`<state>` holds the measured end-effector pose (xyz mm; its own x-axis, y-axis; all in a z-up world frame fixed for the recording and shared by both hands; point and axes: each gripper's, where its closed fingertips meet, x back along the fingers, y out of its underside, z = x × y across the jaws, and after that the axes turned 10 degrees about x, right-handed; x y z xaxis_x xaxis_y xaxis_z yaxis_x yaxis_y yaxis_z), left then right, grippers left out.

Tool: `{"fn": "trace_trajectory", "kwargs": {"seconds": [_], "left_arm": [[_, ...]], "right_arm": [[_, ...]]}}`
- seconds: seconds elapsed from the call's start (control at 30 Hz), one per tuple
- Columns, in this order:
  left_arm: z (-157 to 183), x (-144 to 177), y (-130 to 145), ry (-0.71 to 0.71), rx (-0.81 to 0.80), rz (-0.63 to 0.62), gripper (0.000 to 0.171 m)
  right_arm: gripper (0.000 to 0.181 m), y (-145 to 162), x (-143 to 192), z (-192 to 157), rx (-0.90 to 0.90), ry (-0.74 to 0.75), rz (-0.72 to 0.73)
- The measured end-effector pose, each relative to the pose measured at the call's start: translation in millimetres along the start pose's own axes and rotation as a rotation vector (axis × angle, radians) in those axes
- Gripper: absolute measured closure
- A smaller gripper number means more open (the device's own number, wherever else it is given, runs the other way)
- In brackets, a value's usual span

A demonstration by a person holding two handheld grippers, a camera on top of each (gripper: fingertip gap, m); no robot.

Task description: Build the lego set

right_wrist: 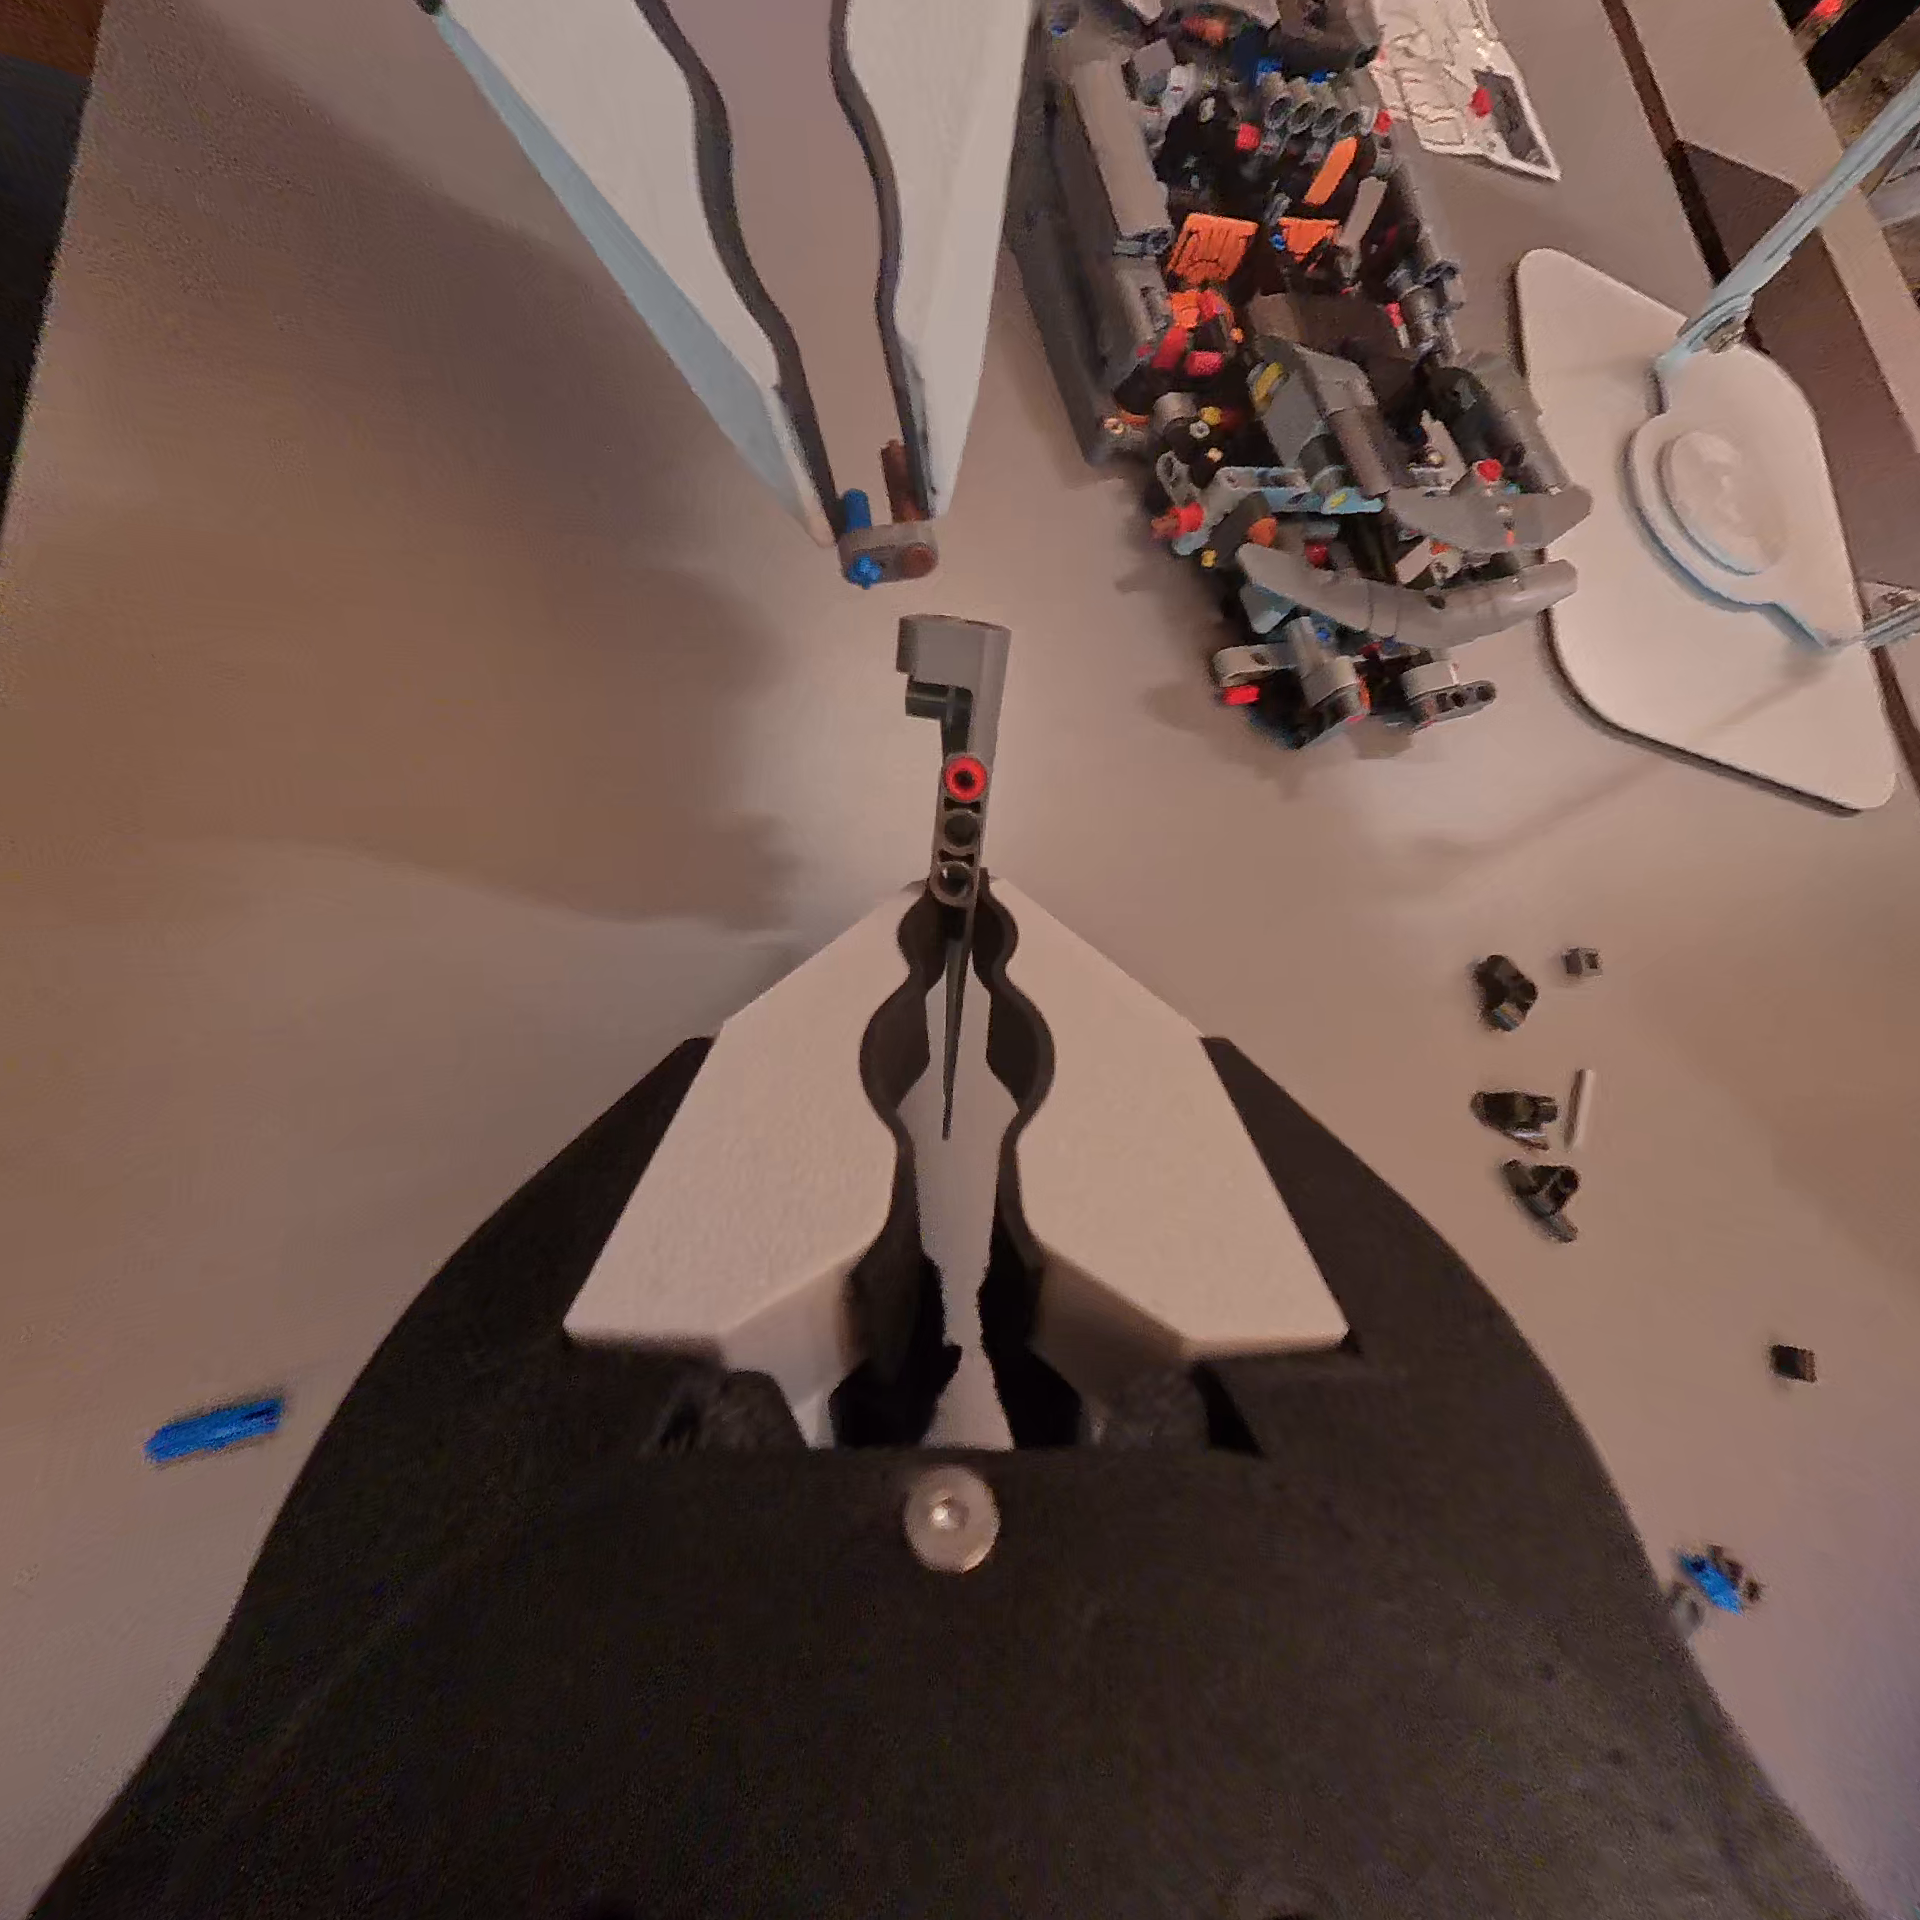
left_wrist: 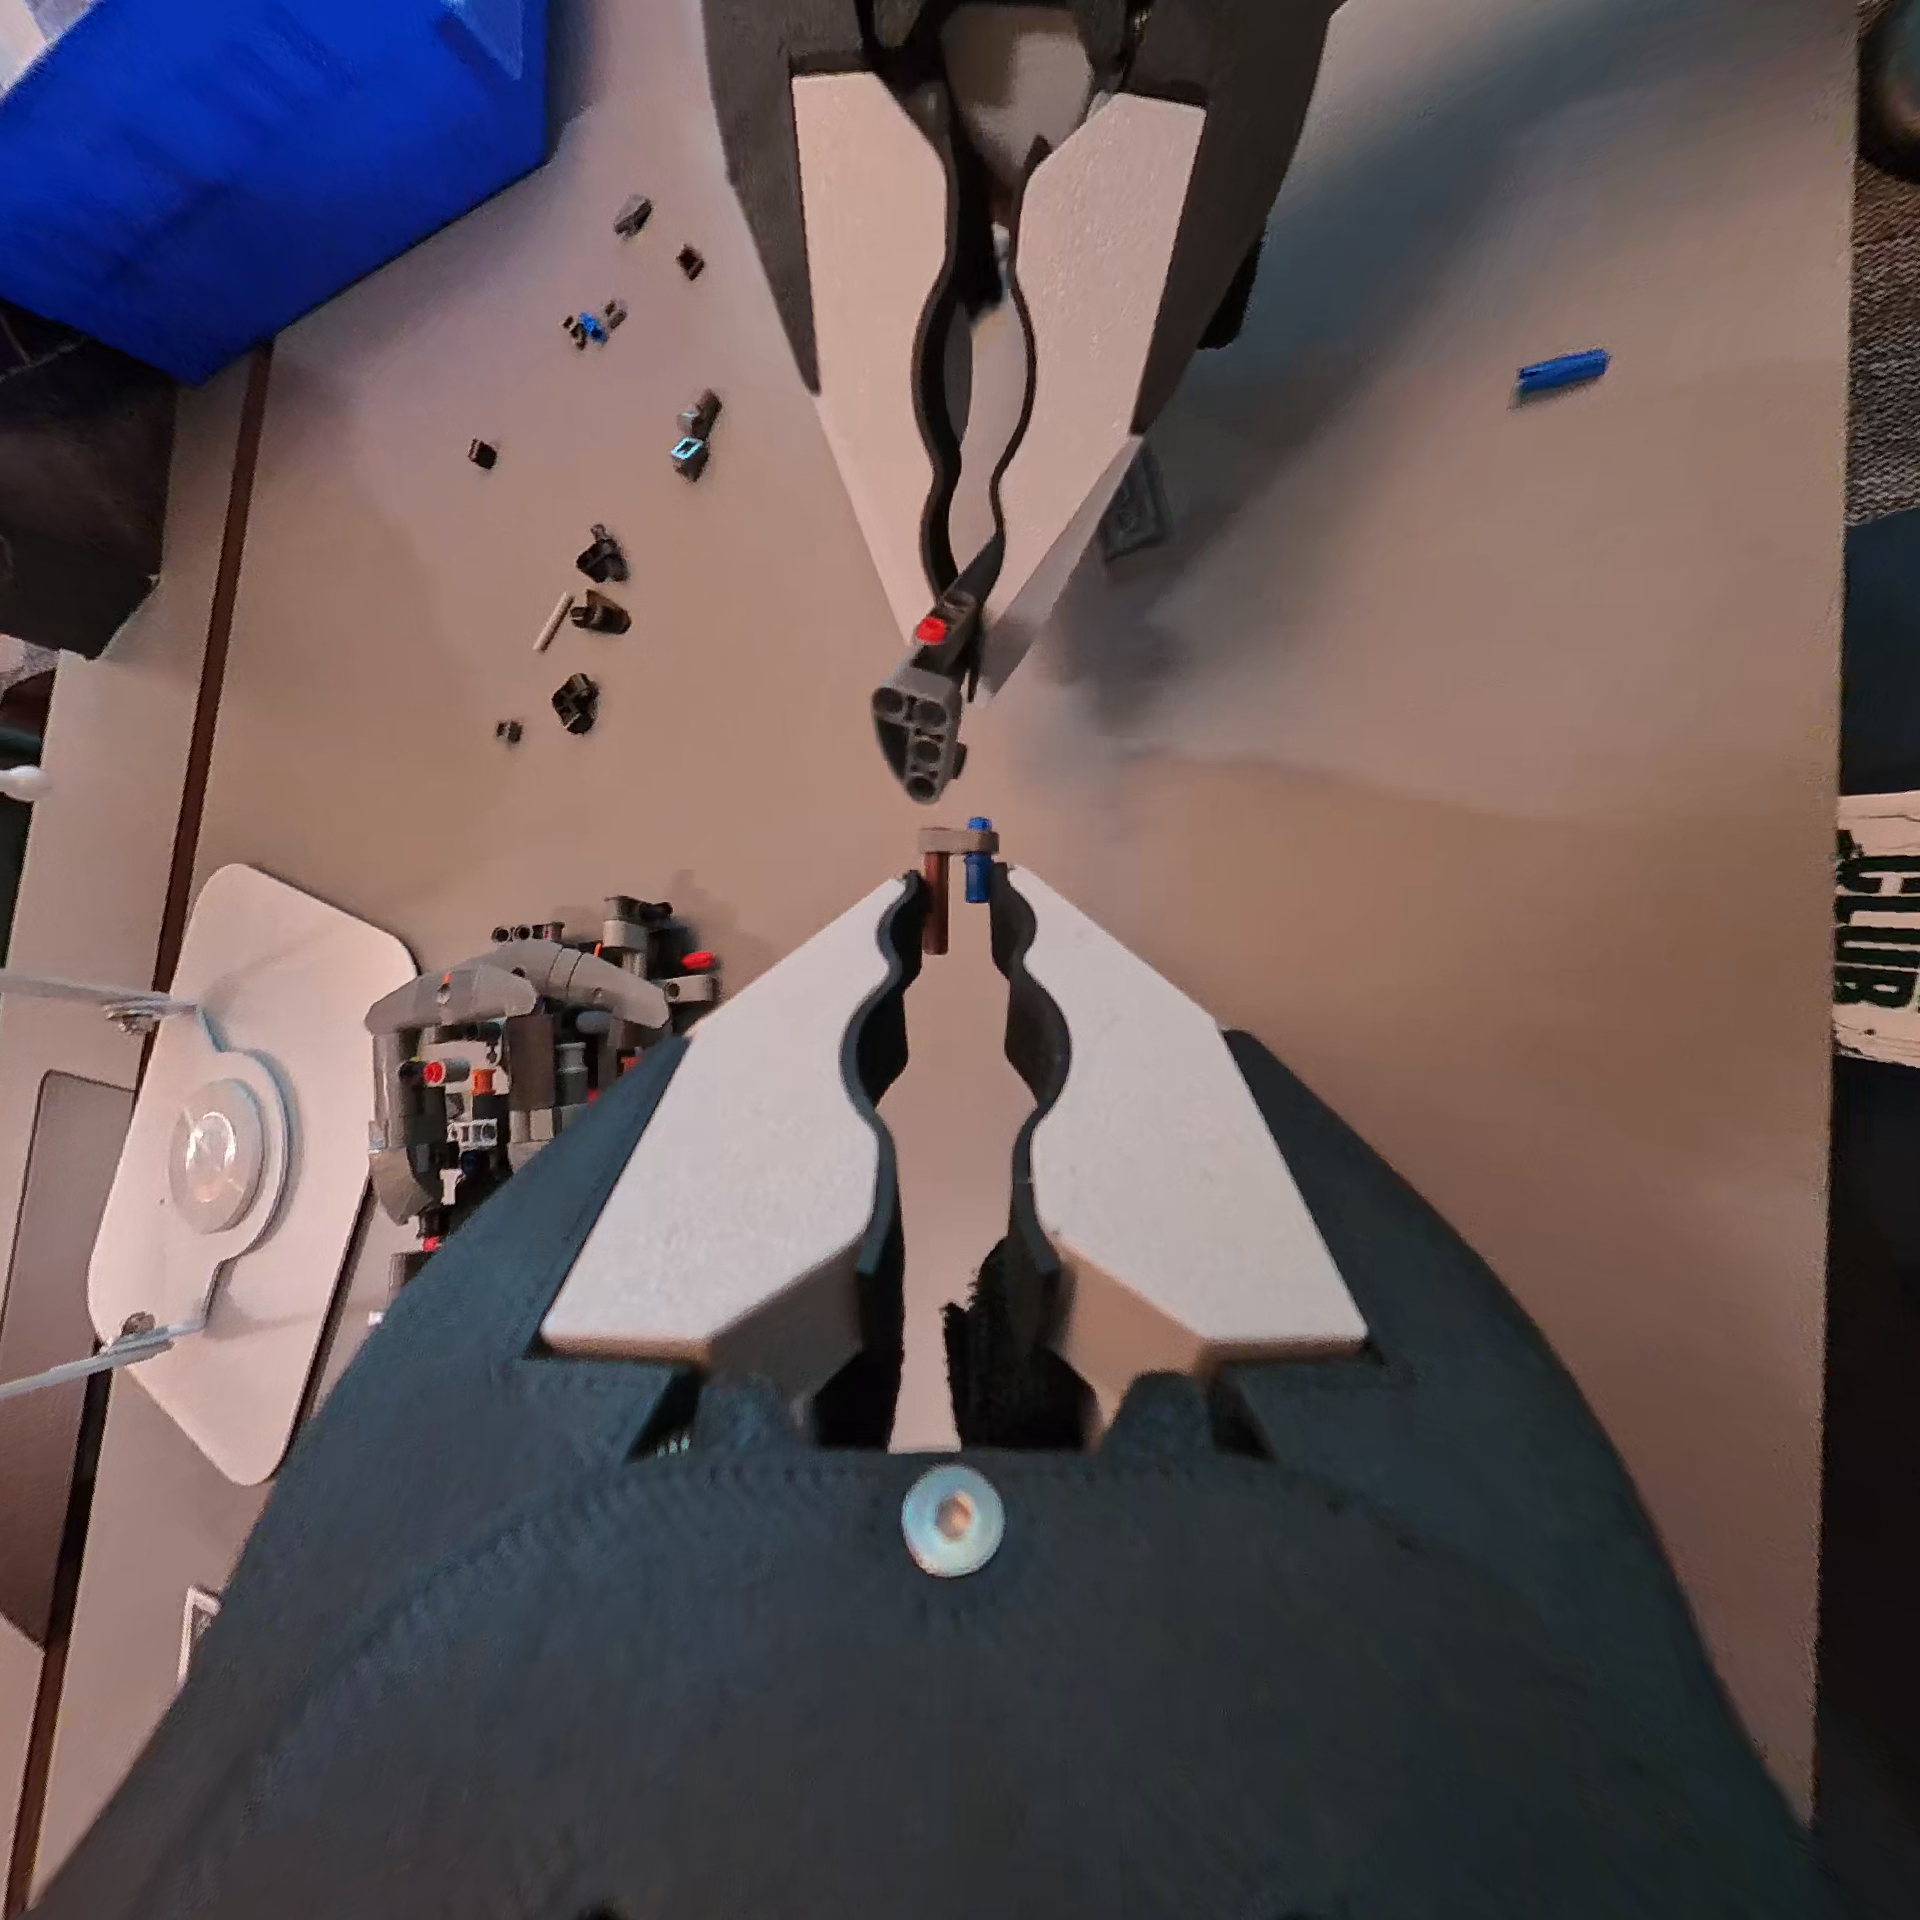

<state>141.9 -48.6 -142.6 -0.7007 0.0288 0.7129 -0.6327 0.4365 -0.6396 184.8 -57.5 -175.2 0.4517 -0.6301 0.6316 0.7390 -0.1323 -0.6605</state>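
Two tongs nearly closed: your left gripper (left_wrist: 951,883) pinches small connector with pins (left_wrist: 958,868); right gripper (right_wrist: 961,894) clamps grey beam assembly (right_wrist: 956,727). Parts apart, tip to tip. Model (right_wrist: 1340,364) beside them.

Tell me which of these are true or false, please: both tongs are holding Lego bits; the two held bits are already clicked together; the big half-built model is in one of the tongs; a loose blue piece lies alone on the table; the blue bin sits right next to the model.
1. Both tongs hold Lego bits. True: the left tongs grip a small connector with a brown and a blue pin, the right tongs a grey-and-black beam assembly.
2. The held bits are joined. False: a gap shows between them.
3. The model is held. False: the half-built model rests on the table.
4. A loose blue piece lies alone. True.
5. The blue bin is beside the model. False: scattered small parts lie between them.
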Motion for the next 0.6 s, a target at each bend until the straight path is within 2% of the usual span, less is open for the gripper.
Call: {"fn": "trace_trajectory", "kwargs": {"seconds": [0.13, 0.27, 0.43, 0.6], "left_arm": [[-2, -3, 7, 0.006, 0.029, -0.017, 0.161], [10, -22, 28, 0.075, 0.053, -0.084, 0.161], [24, -39, 45, 0.147, 0.084, -0.128, 0.16], [28, -38, 43, 0.158, 0.087, -0.127, 0.149]], "right_arm": [[0.18, -2, -5, 22, 0.031, 0.015, 0.024], [0.18, 0, -8, 40, 0.018, 0.024, 0.061], [0.18, 16, -10, 39, 0.029, 0.051, 0.028], [0.18, 20, -4, 42, 0.009, 0.07, 0.046]]}}
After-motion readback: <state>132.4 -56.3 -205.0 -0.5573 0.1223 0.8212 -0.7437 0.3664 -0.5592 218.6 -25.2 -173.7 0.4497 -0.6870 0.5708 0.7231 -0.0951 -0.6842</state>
